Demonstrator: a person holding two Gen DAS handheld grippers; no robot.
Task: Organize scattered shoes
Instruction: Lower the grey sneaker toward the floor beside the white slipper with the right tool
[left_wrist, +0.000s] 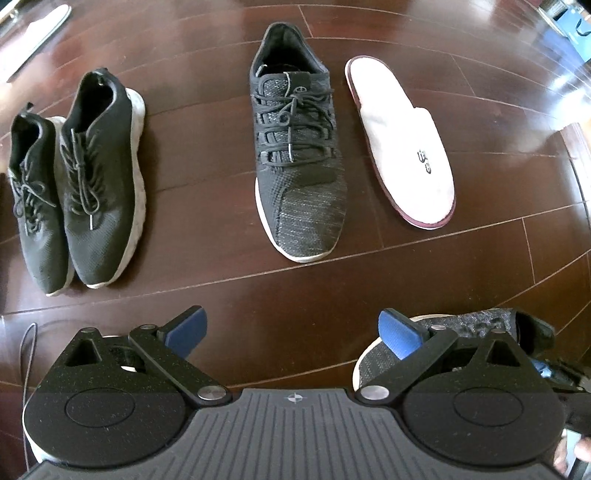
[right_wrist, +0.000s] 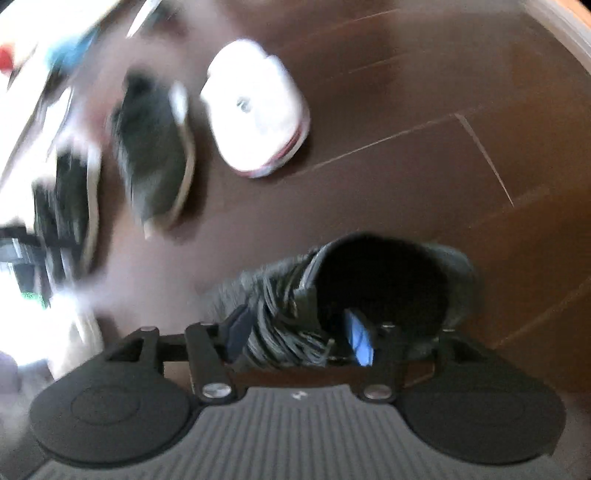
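A pair of black sneakers (left_wrist: 74, 177) stands side by side at the left of the dark wood floor (left_wrist: 207, 192). A grey knit sneaker (left_wrist: 295, 147) lies in the middle, toe toward me, with a white slipper (left_wrist: 402, 144) to its right. My left gripper (left_wrist: 295, 328) hovers open over bare floor, nothing between its fingers. The matching grey knit sneaker (left_wrist: 476, 325) sits behind its right finger. In the blurred right wrist view my right gripper (right_wrist: 297, 334) is shut on that grey knit sneaker (right_wrist: 388, 280) at the laces and collar edge.
A white slipper (right_wrist: 255, 107), a grey sneaker (right_wrist: 155, 155) and a black sneaker (right_wrist: 70, 199) appear smeared in the right wrist view. A thin cable (left_wrist: 26, 354) and something white (left_wrist: 31, 432) lie under my left gripper. Another white slipper (left_wrist: 37, 33) lies far left.
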